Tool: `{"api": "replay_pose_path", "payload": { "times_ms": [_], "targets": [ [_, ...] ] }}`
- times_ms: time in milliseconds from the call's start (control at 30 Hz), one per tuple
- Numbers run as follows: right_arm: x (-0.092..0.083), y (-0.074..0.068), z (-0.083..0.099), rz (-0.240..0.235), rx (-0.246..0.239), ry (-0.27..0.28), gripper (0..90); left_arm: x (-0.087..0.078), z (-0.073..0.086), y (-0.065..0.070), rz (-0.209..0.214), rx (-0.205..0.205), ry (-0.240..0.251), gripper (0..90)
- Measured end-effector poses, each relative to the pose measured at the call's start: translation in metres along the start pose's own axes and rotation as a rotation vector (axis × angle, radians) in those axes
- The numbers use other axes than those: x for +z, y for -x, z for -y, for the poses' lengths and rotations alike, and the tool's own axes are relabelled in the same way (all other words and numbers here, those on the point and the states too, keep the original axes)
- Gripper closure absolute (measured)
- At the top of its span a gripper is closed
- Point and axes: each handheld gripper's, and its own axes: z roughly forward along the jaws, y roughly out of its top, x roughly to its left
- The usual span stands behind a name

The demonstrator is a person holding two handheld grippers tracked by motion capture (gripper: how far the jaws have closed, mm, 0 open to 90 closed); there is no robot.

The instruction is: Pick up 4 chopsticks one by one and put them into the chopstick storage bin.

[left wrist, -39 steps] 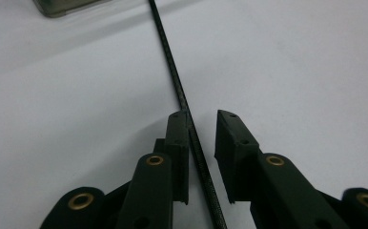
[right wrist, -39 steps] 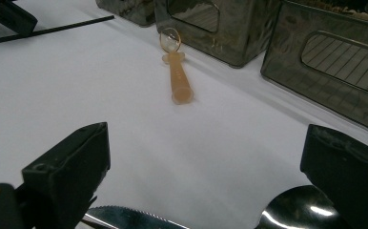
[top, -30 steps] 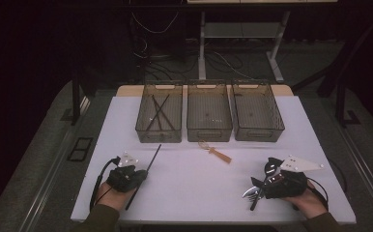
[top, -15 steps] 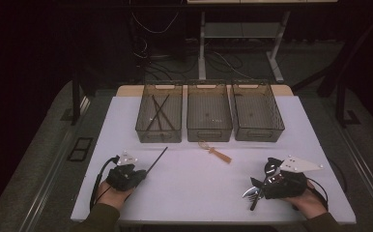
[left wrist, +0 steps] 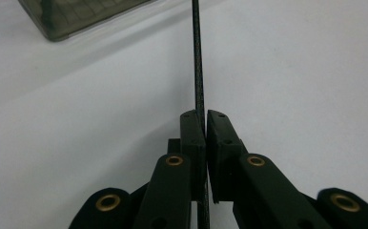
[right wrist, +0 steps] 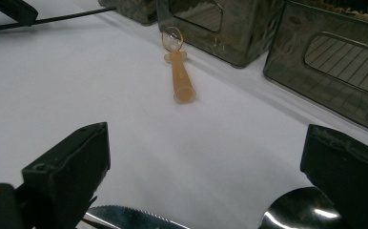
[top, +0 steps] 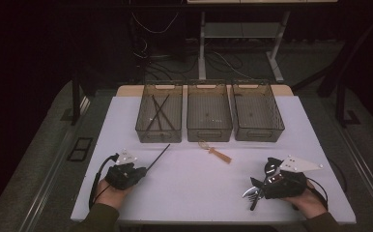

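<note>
Your left tongs (top: 138,173) are pinching a thin black stick (top: 158,157) low over the white worktop (top: 189,183), likely bound for the left bin (top: 159,118) holding similar sticks, while your right tongs (top: 259,186) sit spread above a knife and spoon (right wrist: 296,212).

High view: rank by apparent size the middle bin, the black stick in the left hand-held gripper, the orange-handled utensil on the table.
1. Middle bin: largest by far.
2. Black stick, clamped in the left hand-held gripper: longer than the utensil but very thin.
3. Orange-handled utensil: smallest overall.

The stick and utensil are close; the stick leads on length only.
</note>
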Motion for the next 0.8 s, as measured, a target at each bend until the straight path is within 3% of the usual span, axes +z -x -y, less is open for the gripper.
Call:
{"api": "replay_pose_path", "payload": {
  "times_ms": [400,800],
  "targets": [
    [0.0,0.0,0.0,-0.003,0.0,-0.003,3.0,-0.012,-0.009,-0.002,0.034,-0.005,0.087,85.8],
    [0.004,-0.001,0.0,-0.016,0.014,-0.011,3.0,-0.011,-0.023,-0.006,0.078,0.014,0.129,85.8]
  ]
}}
